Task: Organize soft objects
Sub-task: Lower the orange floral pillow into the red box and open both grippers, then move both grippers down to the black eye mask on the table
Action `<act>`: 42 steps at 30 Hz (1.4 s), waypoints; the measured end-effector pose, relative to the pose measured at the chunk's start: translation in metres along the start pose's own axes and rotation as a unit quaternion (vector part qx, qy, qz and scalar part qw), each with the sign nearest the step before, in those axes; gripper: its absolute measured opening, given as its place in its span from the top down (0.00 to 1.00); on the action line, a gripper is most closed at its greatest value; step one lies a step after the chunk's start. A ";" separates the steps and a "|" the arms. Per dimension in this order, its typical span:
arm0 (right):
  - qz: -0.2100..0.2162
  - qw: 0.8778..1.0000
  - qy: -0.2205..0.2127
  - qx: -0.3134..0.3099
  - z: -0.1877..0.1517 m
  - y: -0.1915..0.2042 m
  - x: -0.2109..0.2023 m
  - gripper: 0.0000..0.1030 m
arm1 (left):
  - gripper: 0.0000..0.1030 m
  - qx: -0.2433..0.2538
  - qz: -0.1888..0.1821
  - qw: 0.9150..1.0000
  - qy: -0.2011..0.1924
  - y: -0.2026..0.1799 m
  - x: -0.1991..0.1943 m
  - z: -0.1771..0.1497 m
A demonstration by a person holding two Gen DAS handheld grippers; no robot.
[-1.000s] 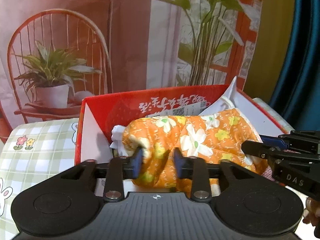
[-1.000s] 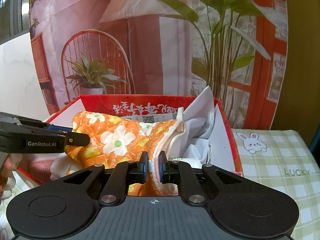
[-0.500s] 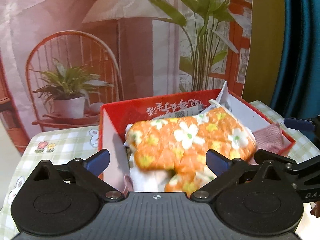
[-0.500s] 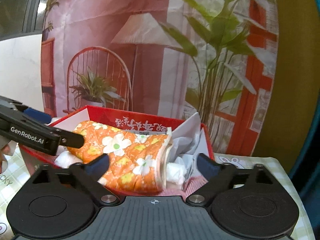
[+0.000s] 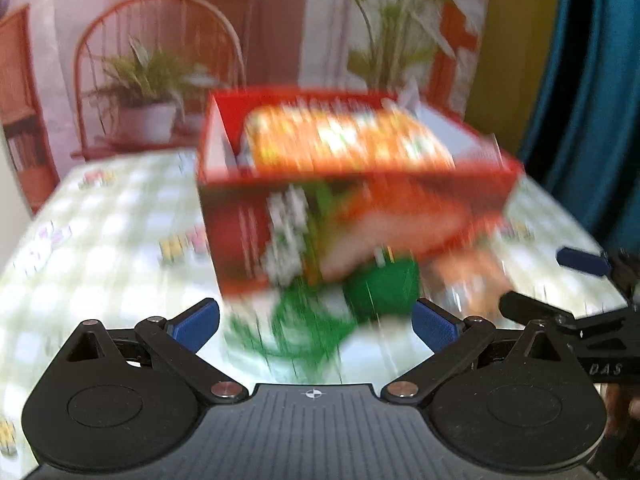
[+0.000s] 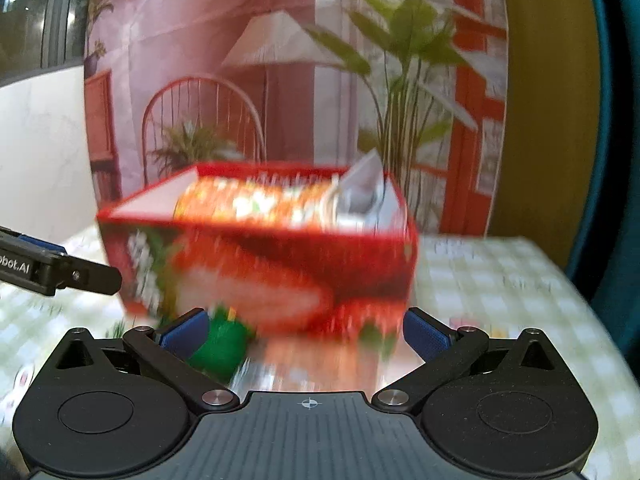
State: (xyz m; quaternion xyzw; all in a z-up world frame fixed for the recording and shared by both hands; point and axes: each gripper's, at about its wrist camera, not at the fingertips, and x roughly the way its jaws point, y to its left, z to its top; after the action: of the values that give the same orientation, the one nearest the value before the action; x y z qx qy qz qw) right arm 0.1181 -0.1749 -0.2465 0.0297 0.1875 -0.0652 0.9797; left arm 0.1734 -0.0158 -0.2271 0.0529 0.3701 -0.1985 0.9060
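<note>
**Both grippers open, orange cloth in the red box**

My left gripper is spread wide w/ nothing between its blue pads. It hangs just above the checked desk, in front of the red box. My right gripper is likewise spread wide and empty, facing the same box from the other side. Neither touches anything.

The orange floral cloth lies inside the box, filling most of the top and rising a bit above the rim; in the right view it sits left of crumpled white paper that pokes up at the box's far right corner. The box front carries a strawberry print, too blurred to read more.

On the desk in front of the box is a green soft thing, roundish, w/ more green fabric or string trailing toward me; blur hides its exact shape. In the right view it shows just beside my left-hand pad. Next to it, to the right, is a pinkish-orange patch, too smeared to identify.

Each view catches the other gripper's tip at its edge: right one in the left view, left one in the right view.

Backdrop behind the desk: printed chair, lamp, plants.
</note>
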 end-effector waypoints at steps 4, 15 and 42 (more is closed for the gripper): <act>0.006 0.999 0.047 -0.002 -0.026 0.004 -0.007 0.00 | 0.00 0.009 0.001 0.999 0.044 -0.008 0.006 -0.028; 0.013 0.989 0.145 -0.014 -0.058 0.016 0.008 0.00 | 0.00 0.004 0.016 0.992 0.122 -0.005 0.027 -0.063; 0.026 0.993 0.116 -0.015 -0.065 0.018 0.022 0.00 | 0.00 0.020 0.021 0.997 0.073 -0.007 0.035 -0.065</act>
State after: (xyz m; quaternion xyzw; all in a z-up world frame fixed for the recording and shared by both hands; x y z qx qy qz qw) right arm 0.1173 -0.1540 -0.3141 0.0271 0.2999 -0.0332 0.9530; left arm 0.1509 -0.0181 -0.2973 0.0931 0.4296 -0.1821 0.8796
